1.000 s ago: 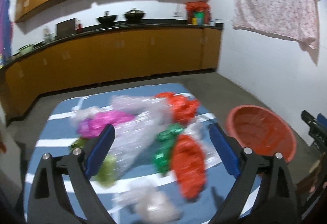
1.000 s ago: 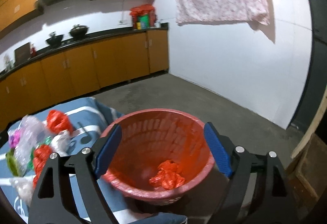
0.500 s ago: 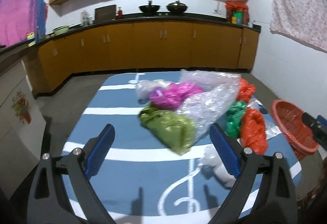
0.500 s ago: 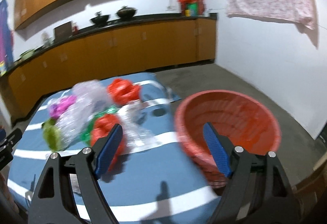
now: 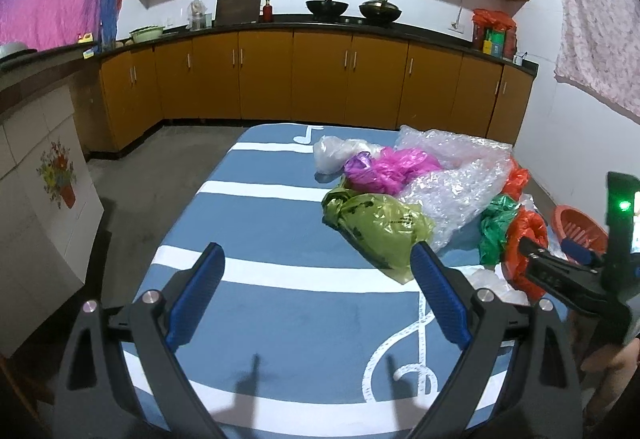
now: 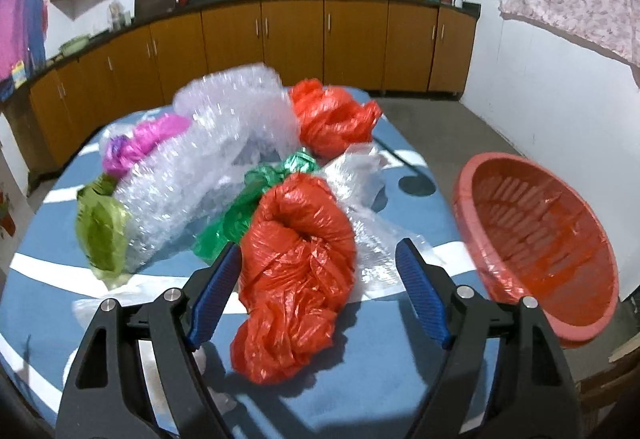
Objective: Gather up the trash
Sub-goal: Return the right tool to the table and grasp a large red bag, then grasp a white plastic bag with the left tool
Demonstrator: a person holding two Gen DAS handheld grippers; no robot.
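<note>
- The near red bag (image 6: 298,267) lies crumpled on the blue table (image 6: 380,391), its long axis running away from the tongs, its middle between the right gripper (image 6: 320,293) fingers.
- Those jaws are closing, not yet pressing the bag.
- The red basket (image 6: 536,239) waits just right of it.
- The left gripper (image 5: 318,295) hangs wide apart over bare cloth; the green bag (image 5: 380,225) lies ahead-right.
</note>
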